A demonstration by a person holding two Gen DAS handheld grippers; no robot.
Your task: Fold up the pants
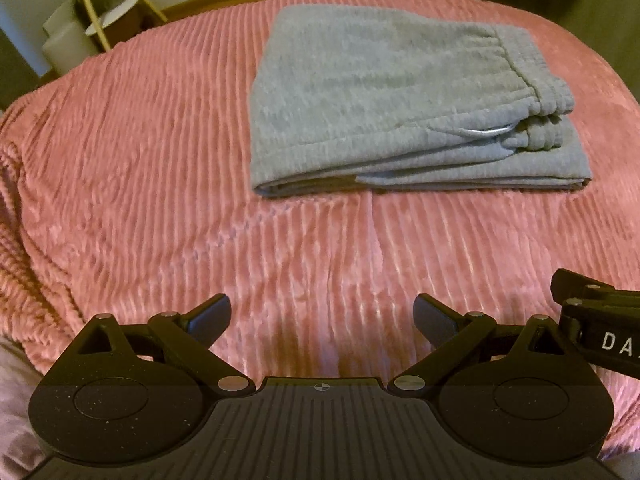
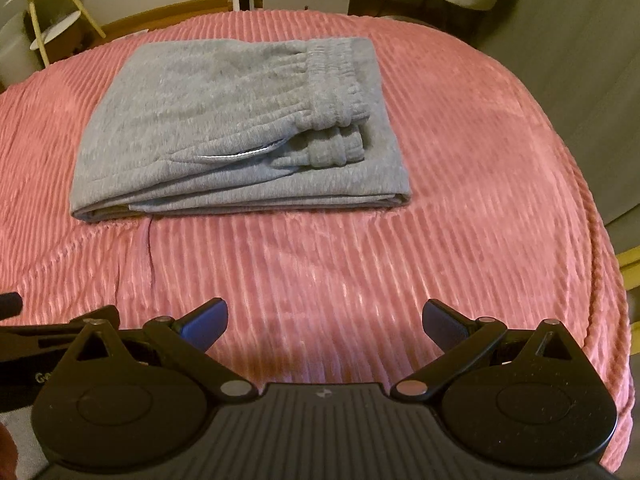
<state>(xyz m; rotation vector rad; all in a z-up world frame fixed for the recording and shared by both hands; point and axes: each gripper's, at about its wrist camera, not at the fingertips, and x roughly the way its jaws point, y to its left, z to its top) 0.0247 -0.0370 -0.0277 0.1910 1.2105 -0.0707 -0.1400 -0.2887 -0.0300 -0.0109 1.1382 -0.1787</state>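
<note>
Pink ribbed plush blanket (image 1: 160,160) (image 2: 460,200) is covering the bed and filling most of both views, ridges running front to back, with one long crease (image 2: 146,252) lying in the fabric just in front of the pants. Grey fleece sweatpants (image 1: 360,100) (image 2: 224,120) are lying on the blanket toward the far side, already folded into a thick rectangular stack with several layers showing along the near edge. Elastic ribbed waistband (image 1: 516,80) (image 2: 336,92) is sitting on top near the right end of the stack, bunched and doubled over. Pale pocket edge trim (image 1: 488,131) (image 2: 236,156) is showing as a thin light line just left of the waistband. Left claw (image 1: 322,322) is hovering low over bare blanket near the front edge, black fingers spread wide, holding nothing, well apart from the pants. Right claw (image 2: 324,326) is hovering the same way, blue-padded fingers (image 2: 204,326) spread wide, gripping nothing, also well short of the stack. Both claws are sitting side by side; part of the right tool is poking into the left view at its right edge. Yellow-legged side stand with round white shelves (image 1: 96,4) (image 2: 52,12) is standing beyond the bed at far left, blurry.
</note>
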